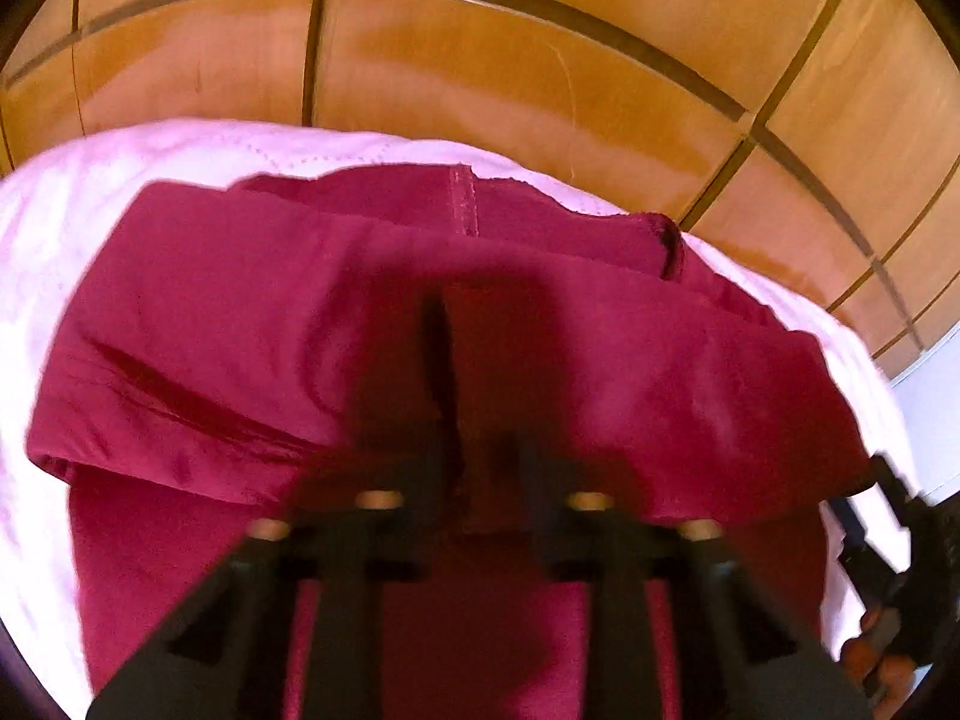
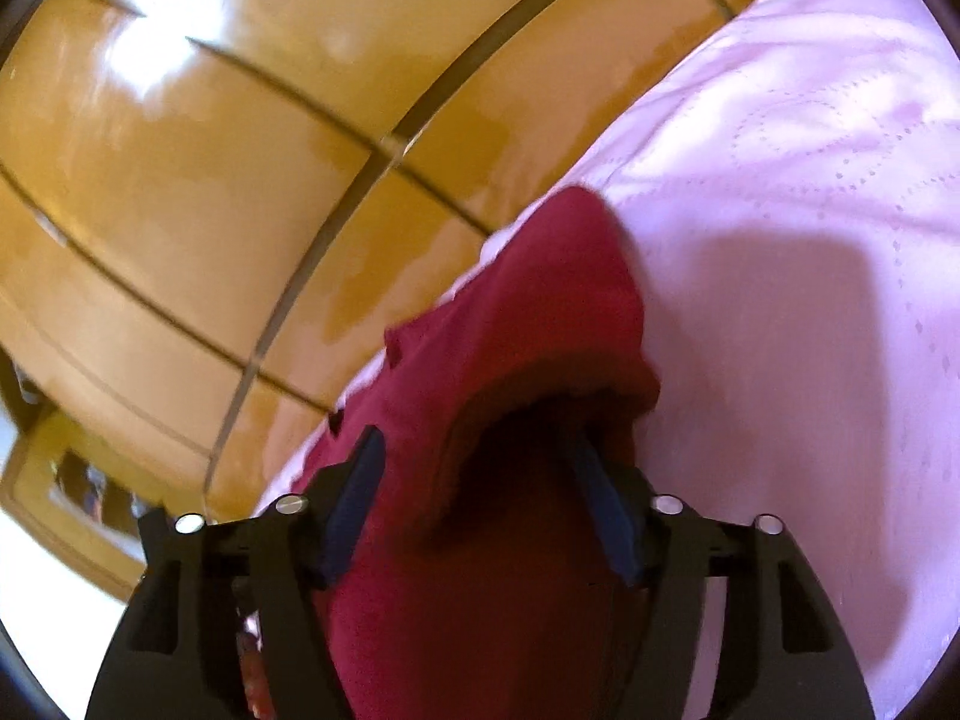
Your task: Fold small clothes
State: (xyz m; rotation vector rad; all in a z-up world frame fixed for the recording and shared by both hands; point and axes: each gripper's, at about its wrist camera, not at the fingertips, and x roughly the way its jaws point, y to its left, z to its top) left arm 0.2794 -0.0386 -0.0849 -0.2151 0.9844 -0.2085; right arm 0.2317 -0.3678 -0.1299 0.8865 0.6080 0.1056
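A dark red garment [image 1: 252, 312] lies folded over on a pale pink quilted bed cover [image 1: 72, 222]. My left gripper [image 1: 462, 420] is over the garment, its fingers close together with a fold of the red cloth between them. In the right wrist view the red garment [image 2: 528, 312] drapes over and between the fingers of my right gripper [image 2: 480, 480], which stand apart with the cloth bunched between them; the right fingertip is hidden under the cloth. The right gripper also shows at the right edge of the left wrist view [image 1: 894, 516], at the garment's right end.
A glossy wooden wardrobe with panelled doors [image 1: 480, 60] stands right behind the bed and fills the left of the right wrist view [image 2: 180, 180]. The pink bed cover [image 2: 810, 240] stretches to the right of the garment.
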